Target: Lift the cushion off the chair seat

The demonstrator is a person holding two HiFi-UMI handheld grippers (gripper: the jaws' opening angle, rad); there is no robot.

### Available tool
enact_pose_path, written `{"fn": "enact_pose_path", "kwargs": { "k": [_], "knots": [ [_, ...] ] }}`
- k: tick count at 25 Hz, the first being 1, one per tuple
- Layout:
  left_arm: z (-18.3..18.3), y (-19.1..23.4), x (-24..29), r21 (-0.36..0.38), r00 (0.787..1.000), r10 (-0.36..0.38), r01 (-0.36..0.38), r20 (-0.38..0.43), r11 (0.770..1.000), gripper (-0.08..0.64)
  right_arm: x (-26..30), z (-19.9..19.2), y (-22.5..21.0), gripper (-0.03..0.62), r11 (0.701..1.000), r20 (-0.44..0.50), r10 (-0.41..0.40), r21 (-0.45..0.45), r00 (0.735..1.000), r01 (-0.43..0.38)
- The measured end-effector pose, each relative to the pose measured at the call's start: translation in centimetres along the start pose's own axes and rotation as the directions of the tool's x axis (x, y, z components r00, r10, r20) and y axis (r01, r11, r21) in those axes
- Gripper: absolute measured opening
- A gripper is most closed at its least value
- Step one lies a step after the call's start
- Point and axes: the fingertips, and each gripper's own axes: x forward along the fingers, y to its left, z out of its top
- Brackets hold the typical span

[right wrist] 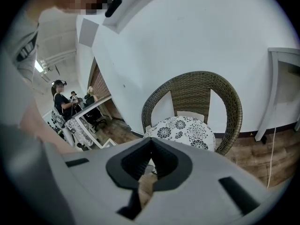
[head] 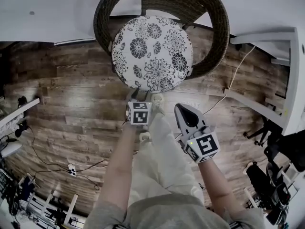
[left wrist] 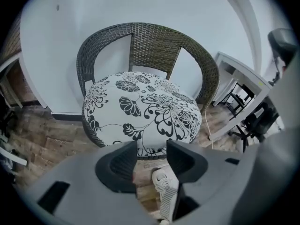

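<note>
A round cushion (head: 152,54) with a black-and-white flower print lies on the seat of a dark wicker chair (head: 217,27) against the white wall. My left gripper (head: 137,96) is just short of the cushion's front edge. In the left gripper view the left gripper (left wrist: 151,156) is open, with the cushion (left wrist: 145,109) ahead and slightly above the gap, nothing between the jaws. My right gripper (head: 187,112) hangs lower right, away from the chair. The right gripper (right wrist: 151,144) is shut and empty, with the cushion (right wrist: 183,130) farther off.
Wood-plank floor (head: 71,89) surrounds the chair. A white table (head: 290,56) stands at the right, with a cable (head: 233,78) running along the floor. A power strip (head: 72,168) and cords lie at the left. My shoe (head: 157,99) is near the chair. People (right wrist: 63,104) stand far off.
</note>
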Motion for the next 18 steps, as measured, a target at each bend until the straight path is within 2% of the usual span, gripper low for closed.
{"fn": "enact_pose_path", "kwargs": {
  "k": [5,11,14,18],
  "knots": [
    [-0.5,0.2,1.4,0.028,0.999,0.022,-0.021,-0.027,0.999,0.186,0.5,-0.4,-0.4,0.0,1.0,-0.013,0.005,0.004,1.0,-0.005],
    [-0.5,0.2,1.6,0.056,0.999,0.048,-0.047,-0.012,0.997,0.181,0.9,-0.5,-0.4,0.0,1.0,-0.007,0.009,0.012,1.0,-0.009],
    [-0.4,0.3,1.5,0.043,0.999,0.044,-0.043,-0.022,0.998,0.169,0.8,-0.4,0.0,0.0,1.0,-0.005,0.013,0.011,1.0,-0.013],
    [-0.4,0.6,1.3,0.019,0.999,0.035,-0.035,-0.034,0.999,0.12,0.6,0.0,0.3,-0.001,1.0,0.001,0.017,0.008,1.0,-0.017]
  ]
}}
